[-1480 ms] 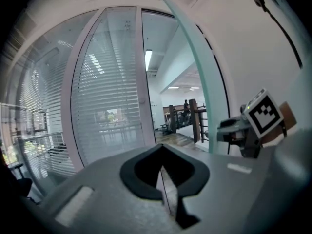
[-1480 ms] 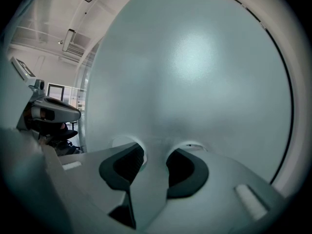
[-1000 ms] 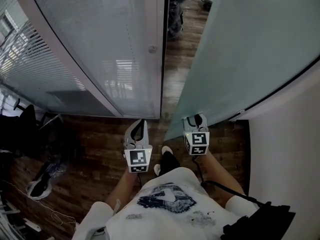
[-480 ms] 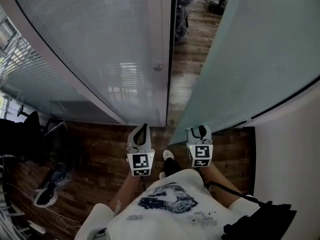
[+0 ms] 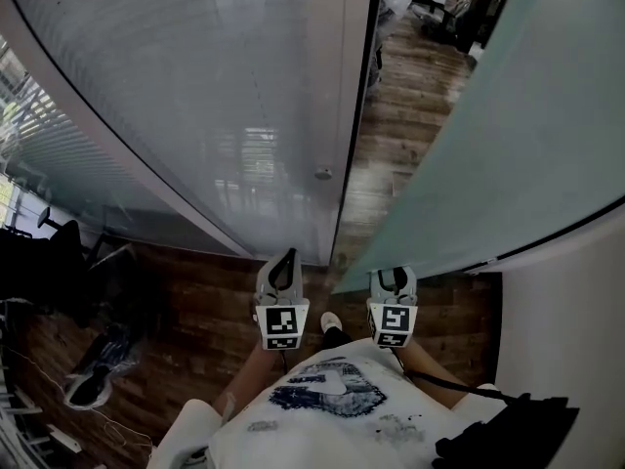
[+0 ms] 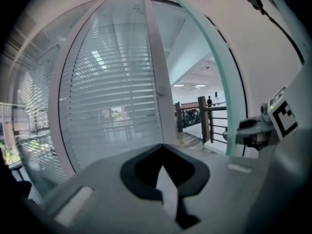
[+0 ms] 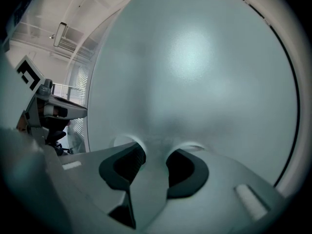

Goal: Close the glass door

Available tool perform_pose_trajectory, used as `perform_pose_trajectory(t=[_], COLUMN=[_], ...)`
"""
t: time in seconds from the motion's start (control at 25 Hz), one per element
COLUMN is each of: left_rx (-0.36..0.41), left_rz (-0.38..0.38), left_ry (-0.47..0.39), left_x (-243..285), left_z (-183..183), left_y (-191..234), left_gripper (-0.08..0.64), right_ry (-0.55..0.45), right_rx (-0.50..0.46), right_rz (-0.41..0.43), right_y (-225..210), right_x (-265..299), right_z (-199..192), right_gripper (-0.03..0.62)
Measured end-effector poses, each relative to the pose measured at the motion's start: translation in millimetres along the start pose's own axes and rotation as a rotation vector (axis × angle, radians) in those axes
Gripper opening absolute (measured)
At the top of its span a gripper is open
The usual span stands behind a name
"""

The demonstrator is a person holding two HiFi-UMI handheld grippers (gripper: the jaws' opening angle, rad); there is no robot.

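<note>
The frosted glass door stands swung open at the right, its free edge apart from the pale frame post. My right gripper is at the door's near face, low by its free corner. In the right gripper view the frosted door fills the picture, and my right gripper stands open close against it with nothing held. My left gripper is shut and empty, pointing at the blind-covered glass panel left of the gap. In the left gripper view the gripper faces the post.
A small round fitting sits on the fixed panel by the post. Beyond the doorway run a wooden floor and a railing. A dark chair and a bag with cables lie left. A white wall closes the right.
Both grippers and the person have moved forward toward the doorway. The panel and post now loom larger, and the right gripper stays at the door's face.
</note>
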State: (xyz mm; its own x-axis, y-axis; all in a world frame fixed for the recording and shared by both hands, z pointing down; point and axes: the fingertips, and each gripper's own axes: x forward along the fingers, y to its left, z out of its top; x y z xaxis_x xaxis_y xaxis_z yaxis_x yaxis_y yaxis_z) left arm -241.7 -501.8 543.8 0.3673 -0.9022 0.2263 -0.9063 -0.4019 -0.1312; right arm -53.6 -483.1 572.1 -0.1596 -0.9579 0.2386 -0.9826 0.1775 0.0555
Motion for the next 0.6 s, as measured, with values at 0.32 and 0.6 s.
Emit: perform_pose_trajectory(t=[0.32,0.6], left_rx=[0.005,0.015], left_rz=[0.010,0.011], left_ry=[-0.003,-0.011], left_x=[0.8,24.0], left_z=[4.3,12.3], left_y=[8.0,9.2], left_gripper=[0.002,0.002], right_ry=[-0.022,-0.012], right_rx=[0.001,-0.008], right_rz=[-0.032,-0.044], right_y=[3.4,-1.6], right_x=[8.3,33.7], right_z=[6.5,12.2], right_gripper=[0.130,0.130])
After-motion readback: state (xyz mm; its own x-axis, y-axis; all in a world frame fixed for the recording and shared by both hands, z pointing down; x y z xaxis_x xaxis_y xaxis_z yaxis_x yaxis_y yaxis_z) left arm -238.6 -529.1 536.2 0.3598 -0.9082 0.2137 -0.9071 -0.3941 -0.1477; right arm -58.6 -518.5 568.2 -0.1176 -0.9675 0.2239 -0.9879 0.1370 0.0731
